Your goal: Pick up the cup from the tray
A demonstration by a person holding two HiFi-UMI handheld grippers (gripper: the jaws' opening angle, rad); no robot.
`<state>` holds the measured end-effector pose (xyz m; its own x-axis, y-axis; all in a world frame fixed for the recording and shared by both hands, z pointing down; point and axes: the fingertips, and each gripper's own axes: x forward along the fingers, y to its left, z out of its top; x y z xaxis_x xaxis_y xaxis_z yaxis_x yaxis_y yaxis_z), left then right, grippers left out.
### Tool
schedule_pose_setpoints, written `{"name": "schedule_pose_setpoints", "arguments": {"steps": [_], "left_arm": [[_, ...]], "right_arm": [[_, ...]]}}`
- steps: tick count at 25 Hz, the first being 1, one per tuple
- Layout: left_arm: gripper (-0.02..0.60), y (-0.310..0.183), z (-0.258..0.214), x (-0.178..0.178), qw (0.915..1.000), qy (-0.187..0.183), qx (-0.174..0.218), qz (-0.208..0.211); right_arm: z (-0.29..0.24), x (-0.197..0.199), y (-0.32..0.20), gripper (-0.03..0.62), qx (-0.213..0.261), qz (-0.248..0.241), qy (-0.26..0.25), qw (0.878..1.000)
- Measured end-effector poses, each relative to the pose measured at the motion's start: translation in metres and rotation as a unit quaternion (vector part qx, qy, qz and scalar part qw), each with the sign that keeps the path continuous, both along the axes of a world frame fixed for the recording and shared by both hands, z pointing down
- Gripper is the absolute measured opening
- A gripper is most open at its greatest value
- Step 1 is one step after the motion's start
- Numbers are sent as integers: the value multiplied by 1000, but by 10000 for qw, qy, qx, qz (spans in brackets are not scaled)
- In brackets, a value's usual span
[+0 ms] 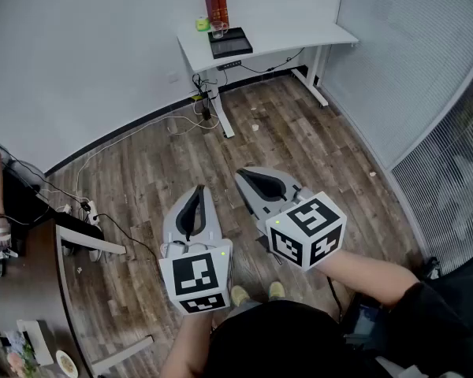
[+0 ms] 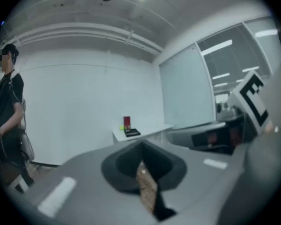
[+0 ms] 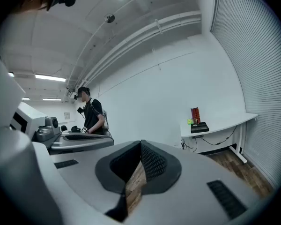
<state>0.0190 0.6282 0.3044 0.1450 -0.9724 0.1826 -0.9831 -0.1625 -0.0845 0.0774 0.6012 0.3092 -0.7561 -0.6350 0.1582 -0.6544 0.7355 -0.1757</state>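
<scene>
Far across room, cup (image 1: pixel 218 30) sits on black tray (image 1: pixel 235 47) atop white desk (image 1: pixel 299 38), well apart from me. Left gripper (image 1: pixel 199 191), right gripper (image 1: pixel 244 176): jaws together, empty. Step: approach. Next: walk up, spread jaws, line up on cup.

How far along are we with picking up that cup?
Nothing done yet: the cup sits at the tray on the far table. In hand: nothing; left claw and right claw are shut, empty. Left: walk over, open, grasp, lift.
</scene>
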Motion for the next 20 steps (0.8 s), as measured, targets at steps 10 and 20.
{"name": "schedule_pose_setpoints", "arguments": {"steps": [10, 20], "left_arm": [[2, 8, -1, -13, 10000, -66, 71, 16], [2, 14, 2, -35, 9999, 34, 78, 100]], "right_arm": [[-3, -19, 8, 15, 122, -28, 11, 9999], [-3, -42, 18, 15, 62, -48, 48, 10000]]}}
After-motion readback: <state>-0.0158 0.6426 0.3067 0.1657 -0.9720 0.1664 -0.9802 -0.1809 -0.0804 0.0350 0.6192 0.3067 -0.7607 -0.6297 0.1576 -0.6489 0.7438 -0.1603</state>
